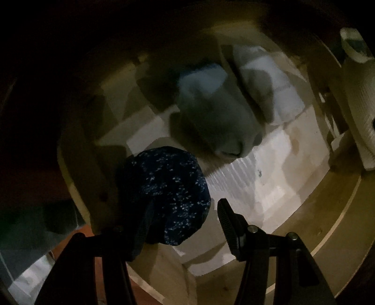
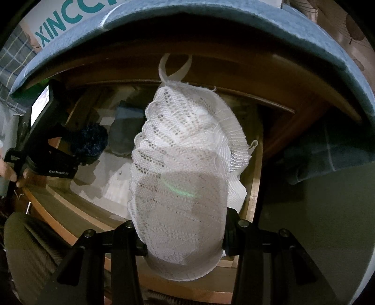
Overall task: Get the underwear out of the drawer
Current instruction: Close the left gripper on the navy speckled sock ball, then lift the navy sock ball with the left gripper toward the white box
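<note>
In the left wrist view the open wooden drawer (image 1: 332, 211) lies below me. A dark blue speckled piece of underwear (image 1: 168, 194) sits between my left gripper's (image 1: 178, 225) wide-apart fingers and drapes over the left one. A grey folded garment (image 1: 211, 117) and a pale one (image 1: 269, 86) lie deeper in the drawer. In the right wrist view my right gripper (image 2: 185, 237) is shut on a white lace piece of underwear (image 2: 185, 169), held up over the drawer (image 2: 255, 187). The left gripper (image 2: 77, 152) shows at left with the blue piece (image 2: 90, 140).
A blue-grey padded edge (image 2: 234, 25) overhangs the drawer. A white lining sheet (image 1: 257, 178) covers the drawer bottom. A dark blue cloth (image 2: 328, 152) hangs at the right. A box with teal lettering (image 2: 70, 21) stands behind. A white knitted thing (image 1: 361, 112) is at the far right.
</note>
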Available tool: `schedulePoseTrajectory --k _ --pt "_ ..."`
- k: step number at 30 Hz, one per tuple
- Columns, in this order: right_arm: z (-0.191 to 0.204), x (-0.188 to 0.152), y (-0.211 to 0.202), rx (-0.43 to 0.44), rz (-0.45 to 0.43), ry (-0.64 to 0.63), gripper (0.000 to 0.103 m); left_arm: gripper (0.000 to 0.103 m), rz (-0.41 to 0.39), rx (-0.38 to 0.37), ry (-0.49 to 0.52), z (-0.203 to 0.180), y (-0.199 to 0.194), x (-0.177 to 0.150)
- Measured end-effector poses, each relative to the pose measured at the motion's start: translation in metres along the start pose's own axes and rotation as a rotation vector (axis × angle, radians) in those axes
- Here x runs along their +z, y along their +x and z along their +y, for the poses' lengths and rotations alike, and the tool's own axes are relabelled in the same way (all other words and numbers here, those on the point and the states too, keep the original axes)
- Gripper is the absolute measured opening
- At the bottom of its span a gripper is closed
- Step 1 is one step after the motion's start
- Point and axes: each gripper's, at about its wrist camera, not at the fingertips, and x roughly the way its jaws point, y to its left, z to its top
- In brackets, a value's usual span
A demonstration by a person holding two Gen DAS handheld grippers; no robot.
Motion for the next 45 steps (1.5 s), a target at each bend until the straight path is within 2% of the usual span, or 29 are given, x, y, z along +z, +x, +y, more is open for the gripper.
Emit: schedulePoseTrajectory --k 4,5,7,10,13,19,25,31,33,45 --pt "-0.003 0.001 0.002 0.006 0.001 0.004 0.040 0.055 0.008 0.016 0.015 -0.004 0.003 0.005" --pt "-0.004 0.001 0.002 0.007 0.002 0.005 0.040 0.045 0.012 0.023 0.013 -0.004 0.004 0.006" --pt "-0.004 0.001 0.002 0.008 0.001 0.005 0.040 0.037 0.018 0.048 0.007 -0.005 0.006 0.007" --pt "-0.005 0.001 0.003 0.007 0.001 0.004 0.040 0.024 0.012 0.045 -0.018 -0.001 0.003 0.007" --pt "-0.006 0.003 0.002 0.006 0.003 0.007 0.040 0.018 0.006 0.024 -0.058 0.004 -0.002 0.003" --pt "-0.006 0.002 0.002 0.008 0.001 0.005 0.040 0.016 0.006 0.004 -0.088 0.001 -0.013 -0.012" --pt "-0.006 0.001 0.001 0.013 -0.001 0.006 0.040 0.016 -0.038 -0.040 -0.120 0.002 -0.037 -0.026" --pt "-0.007 0.000 -0.001 0.012 -0.002 0.003 0.040 0.016 -0.116 -0.111 -0.207 0.002 -0.063 -0.044" --pt "-0.006 0.000 -0.001 0.009 -0.002 0.001 0.040 0.016 -0.142 -0.129 -0.234 -0.013 -0.068 -0.053" --pt "-0.004 0.000 -0.001 0.004 -0.007 -0.003 0.041 0.016 -0.278 -0.186 -0.389 -0.016 -0.099 -0.085"
